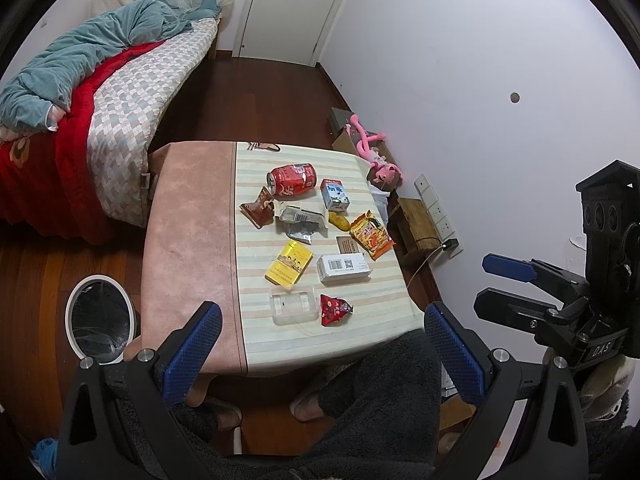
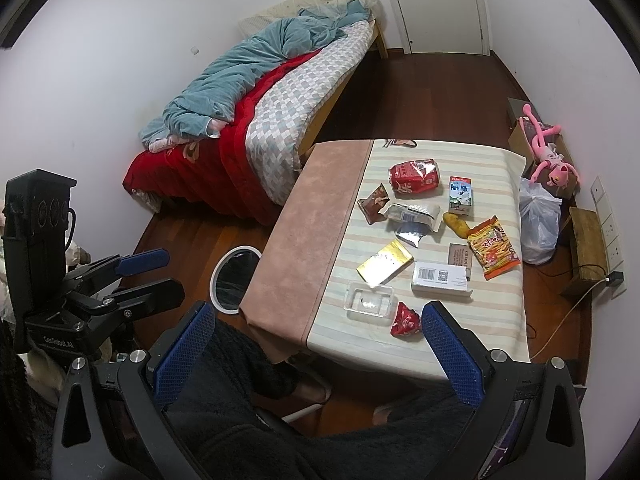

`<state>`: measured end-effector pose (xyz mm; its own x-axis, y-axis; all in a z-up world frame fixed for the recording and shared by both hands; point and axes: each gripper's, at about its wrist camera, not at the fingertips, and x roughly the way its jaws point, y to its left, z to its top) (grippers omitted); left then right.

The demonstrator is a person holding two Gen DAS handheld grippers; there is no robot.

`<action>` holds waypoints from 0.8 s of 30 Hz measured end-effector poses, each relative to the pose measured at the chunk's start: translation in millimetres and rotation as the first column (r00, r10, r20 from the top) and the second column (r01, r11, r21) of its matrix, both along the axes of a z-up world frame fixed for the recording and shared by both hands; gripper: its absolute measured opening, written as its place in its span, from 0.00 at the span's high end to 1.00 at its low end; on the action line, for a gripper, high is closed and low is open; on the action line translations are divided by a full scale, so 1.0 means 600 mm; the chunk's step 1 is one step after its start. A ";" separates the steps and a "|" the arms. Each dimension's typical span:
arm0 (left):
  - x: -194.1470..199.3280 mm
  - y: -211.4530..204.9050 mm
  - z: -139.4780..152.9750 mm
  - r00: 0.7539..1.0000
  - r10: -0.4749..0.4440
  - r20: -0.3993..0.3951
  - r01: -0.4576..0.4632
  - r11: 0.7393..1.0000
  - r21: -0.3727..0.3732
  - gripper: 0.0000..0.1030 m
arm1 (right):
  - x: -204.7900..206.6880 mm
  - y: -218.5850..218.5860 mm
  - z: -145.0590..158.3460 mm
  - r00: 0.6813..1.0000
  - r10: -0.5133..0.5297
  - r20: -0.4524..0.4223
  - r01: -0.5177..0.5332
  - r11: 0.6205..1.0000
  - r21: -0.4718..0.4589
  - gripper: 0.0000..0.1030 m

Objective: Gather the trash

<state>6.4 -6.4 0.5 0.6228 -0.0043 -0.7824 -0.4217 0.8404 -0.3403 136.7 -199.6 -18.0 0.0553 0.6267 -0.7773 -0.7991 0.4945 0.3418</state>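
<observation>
Trash lies on the striped half of the table (image 1: 192,216): a red can (image 1: 292,179) on its side, a milk carton (image 1: 335,196), a silver wrapper (image 1: 302,222), a yellow box (image 1: 289,267), a white box (image 1: 343,268), a clear plastic tray (image 1: 294,305), a small red wrapper (image 1: 334,309) and an orange snack bag (image 1: 372,234). A white-rimmed bin (image 1: 100,314) with a dark liner stands on the floor left of the table. My left gripper (image 1: 323,312) hovers open above the near edge. My right gripper (image 2: 319,312) is open too, holding nothing.
A bed (image 2: 260,120) with red and teal bedding fills the left side, and a door (image 1: 296,4) is at the back. By the right wall are a pink plush toy (image 2: 548,152), a white plastic bag (image 2: 538,224) and a power strip (image 1: 438,212). A person's dark-clad legs (image 1: 380,392) are at the table's near edge.
</observation>
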 end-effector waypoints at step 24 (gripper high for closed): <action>-0.001 0.004 -0.005 1.000 0.016 -0.024 -0.015 0.999 0.038 0.00 | 0.012 -0.009 -0.011 0.999 -0.039 -0.009 0.039 0.999 0.007 0.00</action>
<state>6.0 -4.0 -2.3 0.6035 0.0348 -0.7966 -0.4425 0.8457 -0.2983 144.1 -204.9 -24.4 0.0732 0.6294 -0.7736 -0.7762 0.5230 0.3521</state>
